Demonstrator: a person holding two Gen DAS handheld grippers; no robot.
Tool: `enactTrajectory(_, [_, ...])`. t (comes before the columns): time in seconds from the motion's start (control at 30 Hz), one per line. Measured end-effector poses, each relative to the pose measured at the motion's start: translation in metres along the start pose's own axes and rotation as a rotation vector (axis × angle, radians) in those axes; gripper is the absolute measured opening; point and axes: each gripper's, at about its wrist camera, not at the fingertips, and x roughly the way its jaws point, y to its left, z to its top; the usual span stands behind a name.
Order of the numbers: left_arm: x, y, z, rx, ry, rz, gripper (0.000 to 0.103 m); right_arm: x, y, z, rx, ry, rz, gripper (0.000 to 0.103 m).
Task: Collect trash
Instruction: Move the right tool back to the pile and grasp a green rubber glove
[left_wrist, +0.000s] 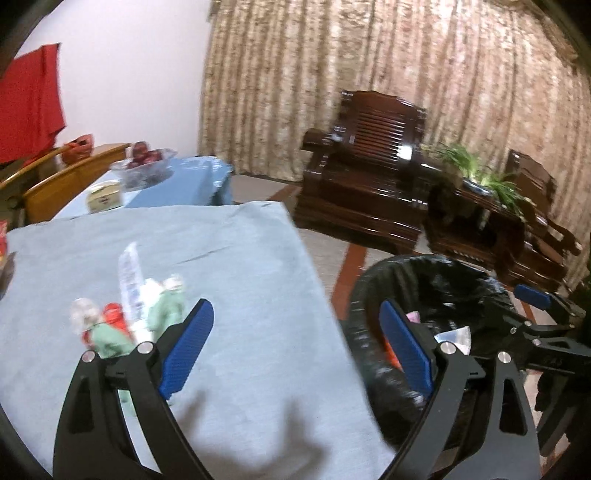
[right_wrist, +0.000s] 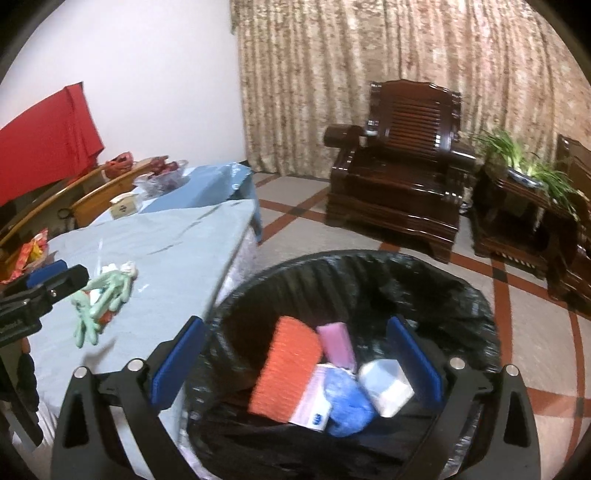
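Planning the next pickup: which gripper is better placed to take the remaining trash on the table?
Left gripper, probably: open and empty, beside the trash pile on the table. The right gripper, also open, hangs over the bin.

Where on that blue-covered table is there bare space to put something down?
The tablecloth is bare between the litter pile and the edge nearest the bin, and also beyond the pile toward the far corner. It is crowded at the pile itself and at the packets along the far side.
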Motion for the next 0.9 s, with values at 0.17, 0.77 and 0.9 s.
enactTrajectory(0.17, [-0.014,0.038,-0.008,-0.032,-0.006,0.084,0.089,0.01,0.034,0.008,-0.042,-0.008,0.049,0.097])
enactTrajectory(0.77, [-0.028,0.142,-0.029,-0.106,0.005,0.293,0.089,0.064,0.134,0.016,-0.157,0.017,0.168,0.097])
enactTrajectory(0.9, [-0.023,0.156,-0.035,-0.123,0.016,0.314,0.089,0.081,0.153,0.015,-0.17,0.032,0.185,0.097])
